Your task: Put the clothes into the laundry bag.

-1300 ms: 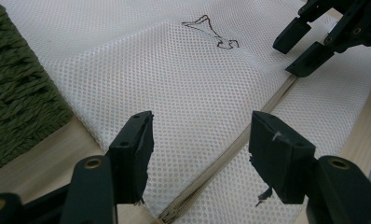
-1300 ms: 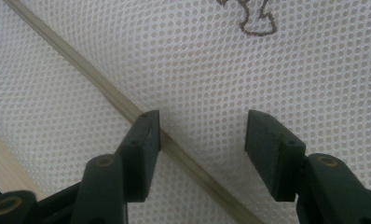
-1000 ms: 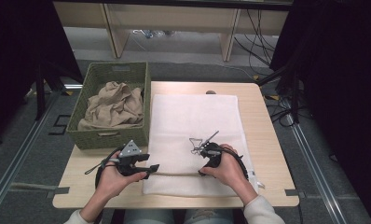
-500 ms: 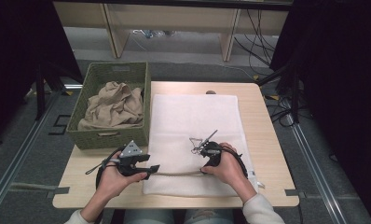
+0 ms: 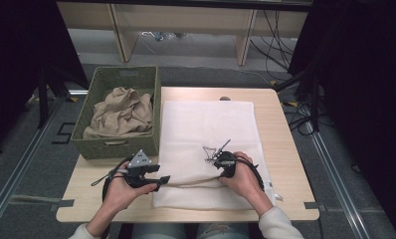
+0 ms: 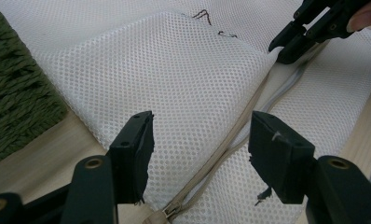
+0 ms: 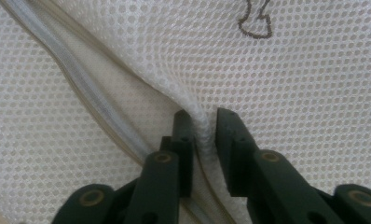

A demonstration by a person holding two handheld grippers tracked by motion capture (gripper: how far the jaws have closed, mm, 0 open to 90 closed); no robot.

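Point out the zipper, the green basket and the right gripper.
zipper [image 6: 230,147], left gripper view, on the beige tape between the jaws.
green basket [image 5: 115,148], high view, on its near wall.
right gripper [image 7: 203,128], right gripper view, on the pinched fold of mesh bag [image 7: 314,70].

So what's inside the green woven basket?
The basket holds a crumpled tan cloth, heaped above the rim. Anything beneath the cloth is covered.
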